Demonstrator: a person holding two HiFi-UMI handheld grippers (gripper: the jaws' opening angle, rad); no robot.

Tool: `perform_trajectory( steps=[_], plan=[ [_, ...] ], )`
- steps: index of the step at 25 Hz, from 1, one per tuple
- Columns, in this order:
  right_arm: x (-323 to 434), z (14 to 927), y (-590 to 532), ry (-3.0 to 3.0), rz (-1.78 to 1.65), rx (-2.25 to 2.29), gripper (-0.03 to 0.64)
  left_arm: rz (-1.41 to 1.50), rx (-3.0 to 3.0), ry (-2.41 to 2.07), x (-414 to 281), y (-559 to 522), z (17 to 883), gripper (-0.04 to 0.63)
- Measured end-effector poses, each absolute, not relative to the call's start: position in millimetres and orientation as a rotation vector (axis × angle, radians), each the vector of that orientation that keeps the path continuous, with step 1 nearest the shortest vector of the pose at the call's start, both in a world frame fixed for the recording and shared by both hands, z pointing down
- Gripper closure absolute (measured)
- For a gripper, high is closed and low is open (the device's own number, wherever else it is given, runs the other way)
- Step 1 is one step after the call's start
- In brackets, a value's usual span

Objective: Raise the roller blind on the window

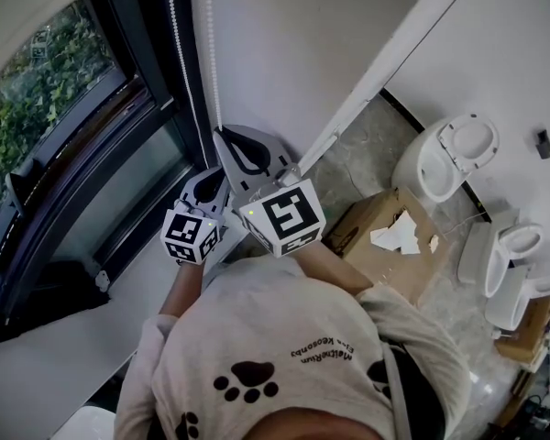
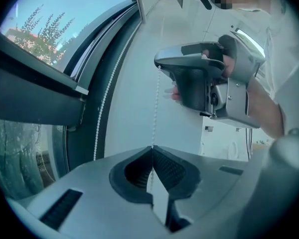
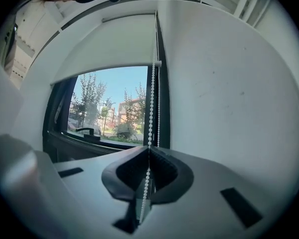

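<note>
Roller blind, white fabric (image 3: 109,46): hangs over the upper part of the dark-framed window (image 3: 112,111). Its bottom bar (image 3: 104,67) sits roughly a third of the way down the glass, with trees and sky showing beneath. I judge the raise partly done; the remaining fabric has to wind up to the top.

White beaded pull chain (image 3: 151,108): runs down the window's right edge, just beside the plain white wall.

My right gripper (image 3: 149,151): jaws clenched on one strand of that chain, beads passing between the ribbed pads. The loop's second strand hangs free just beside it.

My left gripper (image 2: 152,151): clamped on the same chain, lower down. Seen from there, the right one sits above it.

What is left: pulling the chain down, likely hand under hand.

Containers, head view: an open brown cardboard box (image 1: 357,236) stands on the floor by the wall's foot and holds crumpled white packing scraps (image 1: 399,236). White ceramic toilet bowls (image 1: 445,159) stand near it; I cannot see anything inside them.
</note>
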State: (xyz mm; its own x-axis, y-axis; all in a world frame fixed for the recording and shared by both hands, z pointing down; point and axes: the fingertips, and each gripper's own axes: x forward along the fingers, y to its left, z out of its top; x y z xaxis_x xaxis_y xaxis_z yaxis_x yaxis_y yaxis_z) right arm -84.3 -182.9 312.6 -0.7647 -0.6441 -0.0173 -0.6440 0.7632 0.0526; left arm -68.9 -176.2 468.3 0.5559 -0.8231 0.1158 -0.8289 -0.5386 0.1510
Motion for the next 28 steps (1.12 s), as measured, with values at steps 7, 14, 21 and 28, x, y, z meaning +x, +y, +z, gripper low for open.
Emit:
perform_trajectory(
  steps=[7,14,21,28],
  plan=[
    [-85,344,-180,-2.906,-0.072,1.071,0.606,0.088,2.568,-1.388,-70,-170,501,0.584],
    [-85,373,-178,-2.876,-0.019,1.044,0.606,0.136,2.541,-1.397,-73,-164,527,0.583],
    [-83,374,-181,-2.867,-0.025,1.052,0.606,0.109,2.562,-1.384,-74,-162,520,0.583],
    [-82,375,-181,-2.871,-0.028,1.056,0.606,-0.028,2.566,-1.355,-84,-159,472,0.548]
  ],
)
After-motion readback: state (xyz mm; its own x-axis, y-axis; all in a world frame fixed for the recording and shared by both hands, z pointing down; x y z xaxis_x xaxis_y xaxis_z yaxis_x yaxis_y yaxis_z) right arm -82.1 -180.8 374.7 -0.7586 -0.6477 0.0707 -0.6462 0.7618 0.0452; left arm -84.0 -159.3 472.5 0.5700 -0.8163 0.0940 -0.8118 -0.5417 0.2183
